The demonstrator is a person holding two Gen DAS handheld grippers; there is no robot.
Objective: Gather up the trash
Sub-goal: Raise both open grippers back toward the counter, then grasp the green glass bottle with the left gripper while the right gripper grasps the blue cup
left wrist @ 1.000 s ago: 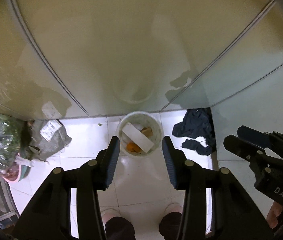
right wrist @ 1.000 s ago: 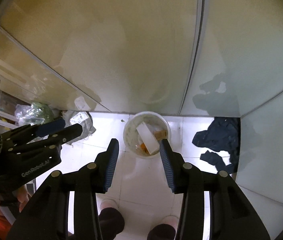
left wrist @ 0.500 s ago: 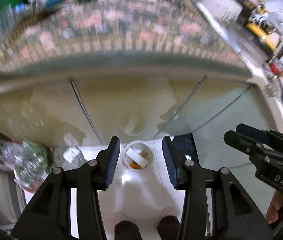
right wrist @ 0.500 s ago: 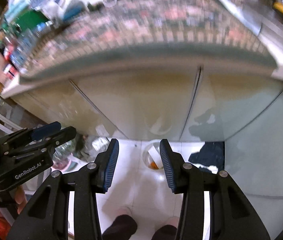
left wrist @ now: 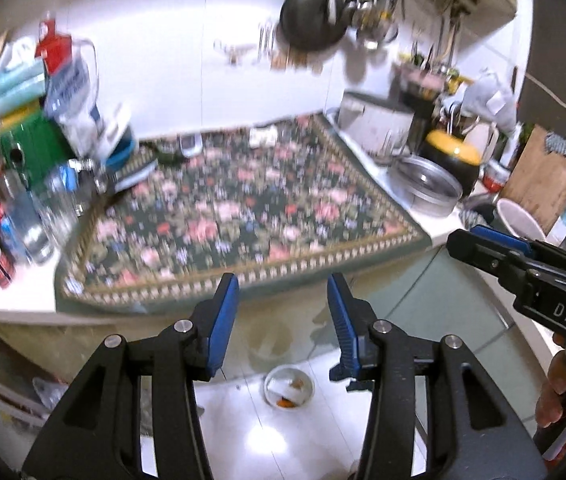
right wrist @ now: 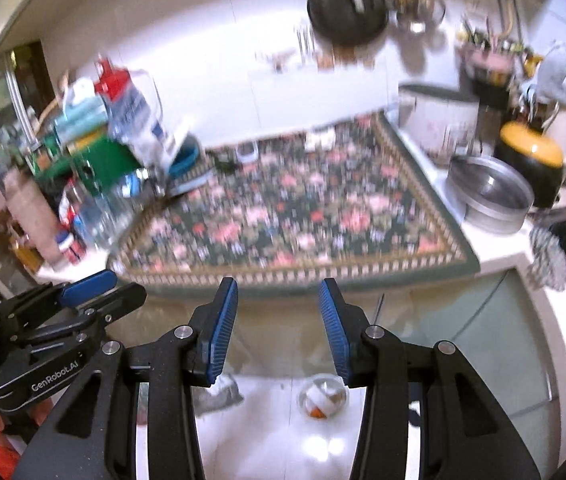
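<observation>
A small white trash bin [left wrist: 289, 390] stands on the white floor below the counter, holding a white box and orange scraps; it also shows in the right wrist view [right wrist: 322, 397]. My left gripper [left wrist: 283, 300] is open and empty, held high above the counter edge. My right gripper [right wrist: 278, 304] is open and empty beside it. Small items lie at the far edge of the floral cloth [left wrist: 243, 208]: a white scrap [left wrist: 264, 134] and a small white-lidded container [left wrist: 190, 145]. The views are blurred.
The counter's left end is crowded with bottles, jars and a green box [left wrist: 27, 148]. On the right stand a metal basin [left wrist: 425, 184], a yellow-lidded pot [left wrist: 453, 154] and a cutting board [left wrist: 543, 176]. A pan [left wrist: 311, 20] hangs on the wall. Cabinet doors [left wrist: 435, 308] stand below.
Both grippers have swung up from looking down at the bin on the floor to facing the counter top with the floral cloth. Both stay open and empty.
</observation>
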